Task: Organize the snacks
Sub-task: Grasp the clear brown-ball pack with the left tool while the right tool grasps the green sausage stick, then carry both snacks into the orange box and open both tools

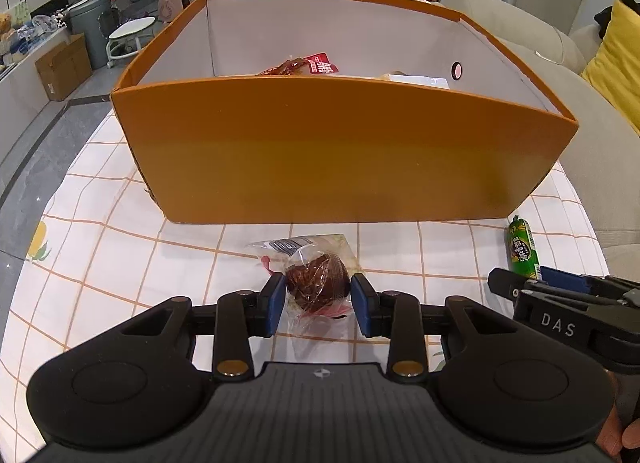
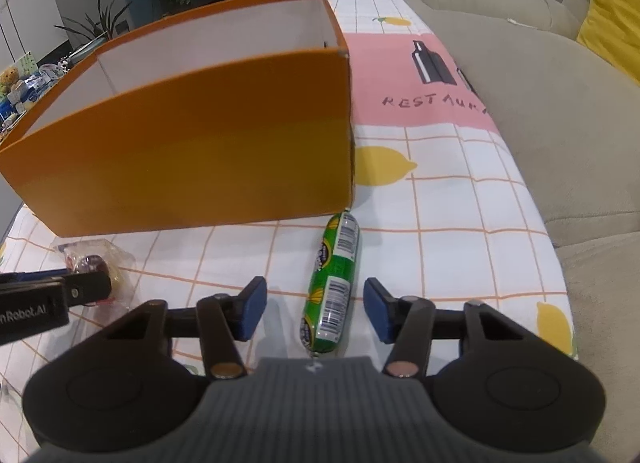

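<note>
Now — orange box (image 1: 320, 151): red packet (image 1: 316, 65) inside | left jaws pinching wrapped snack (image 1: 316, 283) | right jaws spread.

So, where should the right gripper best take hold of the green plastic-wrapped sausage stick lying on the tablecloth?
Probably across the middle of the green plastic-wrapped sausage stick, coming from above. It lies flat, lengthwise between the open right gripper fingers, so its narrow width fits them; the crimped ends would likely slip.

left tool (image 1: 319, 299): black, blue pads, brass screws | right tool (image 2: 315, 309): same, "DAS" lettering
</note>
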The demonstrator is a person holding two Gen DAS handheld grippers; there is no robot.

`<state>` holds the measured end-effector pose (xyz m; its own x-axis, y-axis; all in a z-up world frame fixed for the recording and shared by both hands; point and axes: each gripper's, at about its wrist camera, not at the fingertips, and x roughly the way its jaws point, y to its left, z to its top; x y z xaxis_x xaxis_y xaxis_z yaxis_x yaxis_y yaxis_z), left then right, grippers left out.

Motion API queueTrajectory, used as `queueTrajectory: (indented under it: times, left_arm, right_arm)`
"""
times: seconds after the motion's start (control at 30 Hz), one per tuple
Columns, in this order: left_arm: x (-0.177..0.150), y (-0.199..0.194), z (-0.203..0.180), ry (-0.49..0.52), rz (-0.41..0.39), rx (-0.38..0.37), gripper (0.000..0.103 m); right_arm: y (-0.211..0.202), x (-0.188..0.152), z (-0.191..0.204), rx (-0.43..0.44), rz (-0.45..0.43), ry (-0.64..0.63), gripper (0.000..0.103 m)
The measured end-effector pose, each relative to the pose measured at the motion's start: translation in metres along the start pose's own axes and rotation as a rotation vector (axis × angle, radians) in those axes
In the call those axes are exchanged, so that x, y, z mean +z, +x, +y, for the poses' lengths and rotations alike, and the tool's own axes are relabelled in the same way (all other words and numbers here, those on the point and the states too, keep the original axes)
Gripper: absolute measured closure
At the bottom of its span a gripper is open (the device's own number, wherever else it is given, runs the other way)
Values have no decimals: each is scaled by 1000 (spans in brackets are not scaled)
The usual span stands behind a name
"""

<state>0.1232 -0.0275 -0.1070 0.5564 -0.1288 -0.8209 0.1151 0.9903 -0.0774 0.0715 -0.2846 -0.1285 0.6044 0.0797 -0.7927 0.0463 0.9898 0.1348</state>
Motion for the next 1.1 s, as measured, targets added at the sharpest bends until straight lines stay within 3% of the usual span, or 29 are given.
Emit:
queueTrajectory:
  times: [0.13, 0.23, 0.3, 0.6, 0.83, 0.97, 1.1]
  left_arm:
    - [-3, 0, -3, 11, -18, 7, 63]
    - [-4, 0, -2, 13, -22, 4, 62]
    - [-5, -1, -1, 6, -25, -1, 62]
    - [-12, 5, 4, -30, 38, -7, 60]
    - [-15, 4, 9, -54, 24, -12, 63]
    - [-16, 2, 11, -50, 20, -14, 64]
    - [-16, 0, 13, -59, 19, -14, 64]
  right_arm:
    - [2, -2, 2, -5, -9, -27, 60]
    - [1, -3, 4, -31, -19, -52, 76]
    - [1, -4, 4, -45, -22, -66, 80]
    - [-7, -12, 5, -27, -15, -85, 80]
    - [-17, -28, 3, 27, -40, -102, 79]
    - [-14, -20, 2, 32, -60, -63, 63]
    - [-9, -14, 6, 22, -61, -58, 64]
